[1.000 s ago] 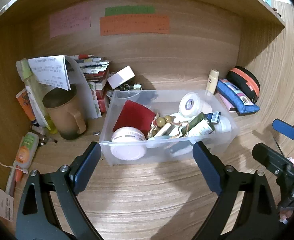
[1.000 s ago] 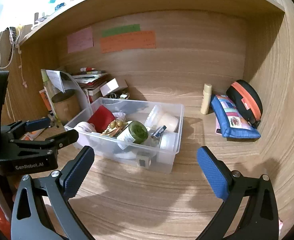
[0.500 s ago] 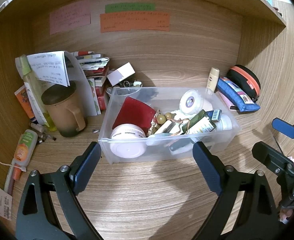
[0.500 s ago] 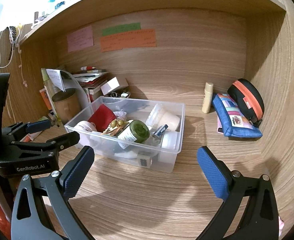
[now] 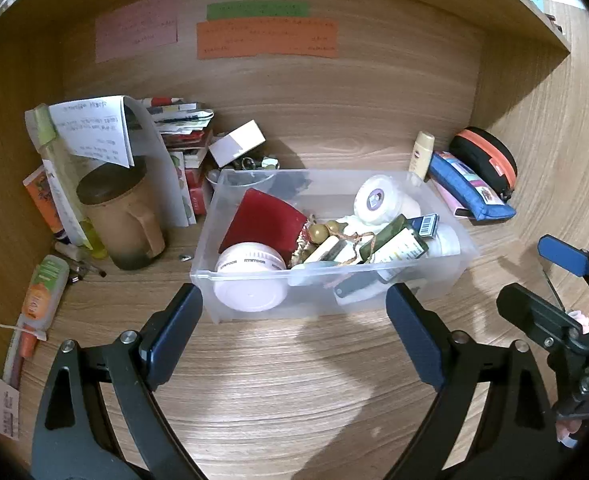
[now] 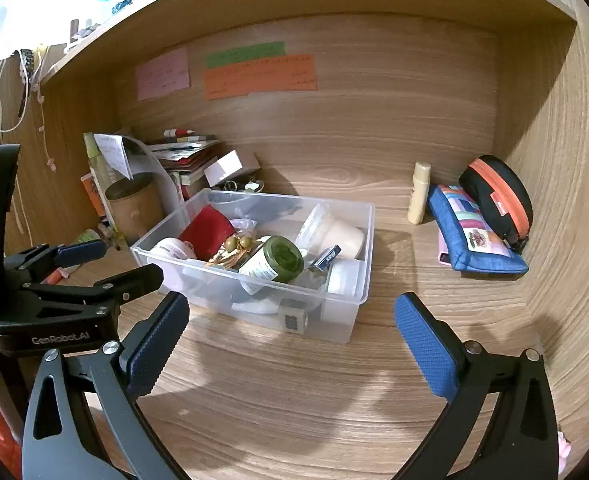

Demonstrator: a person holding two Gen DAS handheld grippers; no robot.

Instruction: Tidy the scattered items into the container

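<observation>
A clear plastic box (image 5: 442, 200) (image 6: 368, 240) stands on the wooden desk, holding a red pouch (image 5: 264, 220), a white jar (image 5: 250, 268), a green-capped bottle (image 6: 278, 258), a white tub (image 5: 376, 200) and other small items. My left gripper (image 5: 294, 332) hovers open just in front of the box, nothing between its fingers. My right gripper (image 6: 290, 344) is open too, in front of the box's right corner, holding nothing. Outside the box, a cream tube (image 6: 419, 192), a blue pouch (image 6: 474, 240) and a black-and-orange case (image 6: 498, 196) rest at the right wall.
A brown mug (image 5: 124, 216), papers, stacked booklets and a small white carton (image 5: 236, 142) crowd the back left. An orange-labelled tube (image 5: 40, 294) lies at the far left. Sticky notes (image 5: 266, 38) hang on the back panel. Bare wood stretches in front of the box.
Both grippers have drawn back a little from the box, so it sits slightly farther away in both views. Both stay open; nothing was picked up or put down.
</observation>
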